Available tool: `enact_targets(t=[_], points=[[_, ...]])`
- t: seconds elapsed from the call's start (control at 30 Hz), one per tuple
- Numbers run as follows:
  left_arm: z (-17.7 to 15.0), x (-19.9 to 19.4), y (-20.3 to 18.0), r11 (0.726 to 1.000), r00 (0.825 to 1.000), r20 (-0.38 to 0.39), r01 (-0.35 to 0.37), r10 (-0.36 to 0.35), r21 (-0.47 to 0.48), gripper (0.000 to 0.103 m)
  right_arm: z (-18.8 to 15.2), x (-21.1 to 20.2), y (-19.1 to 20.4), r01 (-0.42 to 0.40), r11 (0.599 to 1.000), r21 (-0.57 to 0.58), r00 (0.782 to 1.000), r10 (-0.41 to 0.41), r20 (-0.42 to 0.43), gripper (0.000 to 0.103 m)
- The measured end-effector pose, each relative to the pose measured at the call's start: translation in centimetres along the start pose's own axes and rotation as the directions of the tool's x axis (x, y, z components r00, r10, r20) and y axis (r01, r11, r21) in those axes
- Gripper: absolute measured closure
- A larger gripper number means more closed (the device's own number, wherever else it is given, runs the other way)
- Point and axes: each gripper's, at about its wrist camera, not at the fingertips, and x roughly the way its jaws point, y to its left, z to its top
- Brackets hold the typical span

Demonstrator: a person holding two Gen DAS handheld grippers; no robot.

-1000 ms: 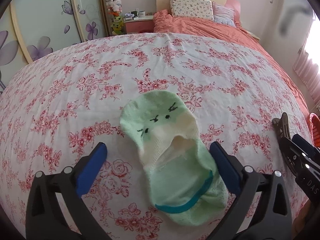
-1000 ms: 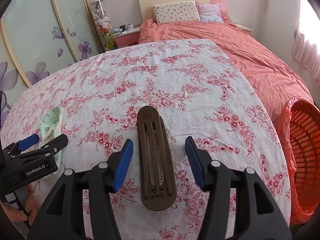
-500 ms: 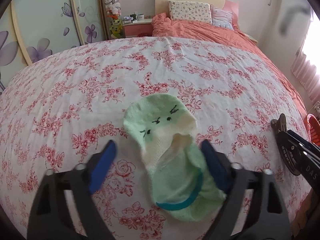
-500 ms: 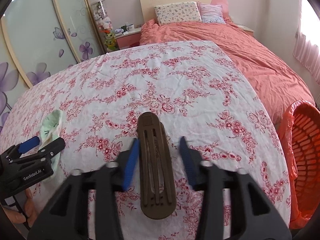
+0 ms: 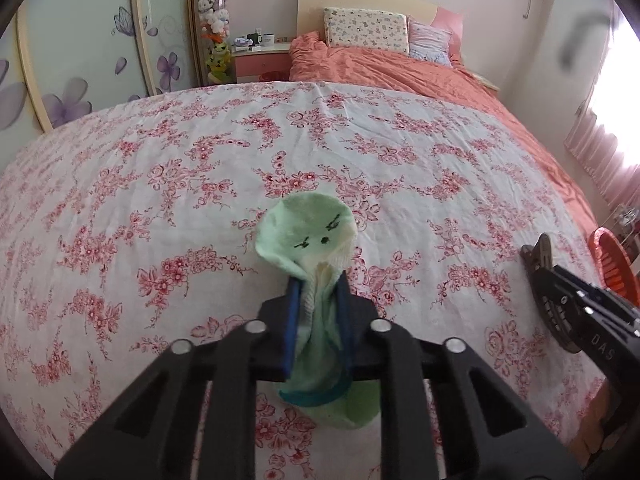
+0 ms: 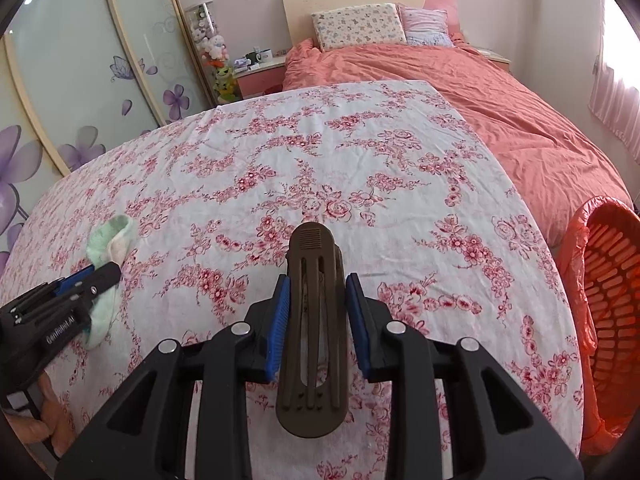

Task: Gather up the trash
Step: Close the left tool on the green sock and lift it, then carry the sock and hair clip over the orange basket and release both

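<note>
Floral cloth [image 5: 200, 200], white with red roses, covers the counter across both views, with a bed [image 6: 500, 112] in orange-pink bedding and two pillows [image 6: 360, 26] at the upper right and glass wardrobe doors [image 6: 80, 80] with purple flowers at the upper left. At the lower centre of the left wrist view the left claw [image 5: 318, 312] is pinched together on a pale green sock [image 5: 308, 236]; the cloth bunches between the blue pads [image 5: 292, 320], the toe end with a small stitched face fans out above them, and the teal-edged cuff hangs below. In the right wrist view the same sock [image 6: 110, 240] lies at the left edge, with the left claw [image 6: 94, 276] on it. At the lower centre of that view the right claw [image 6: 318, 300] is closed against both sides of a brown slotted clip [image 6: 314, 320], which lies flat on the cloth, pointing up the frame, its rounded end sticking out below the pads [image 6: 280, 320]. The left wrist view shows the clip [image 5: 540, 264] and the right claw [image 5: 576, 300] at the right edge, well apart from the sock. An orange basket [image 6: 612, 312] lined with an orange bag stands at the right edge, beside the counter, just beyond the cloth's edge.
</note>
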Motion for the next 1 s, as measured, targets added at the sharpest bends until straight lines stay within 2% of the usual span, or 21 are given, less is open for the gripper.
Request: enact_targets(t=[0.43,0.77,1.0], points=[[0.7,-4.6,-0.4,1.000,0.996,0.085,0.009,-0.010,0.009,0.087,0.6,-5.6,0.4,-0.019,1.000,-0.013,0.994,0.020,0.111,0.074],[1.3,-9.7,-4.6,0.995,0.984,0.163,0.059,-0.071,0.078,0.087,0.6,-10.3,-1.1,0.011,1.000,-0.010,0.979,-0.009,0.203,0.074],[0.9,-12.2,-9.3,0.982,0.972,0.181,0.124,-0.149,0.142,0.087,0.3,-13.7,-4.2,0.034,0.999,0.036,0.964,-0.043,0.261,0.074]])
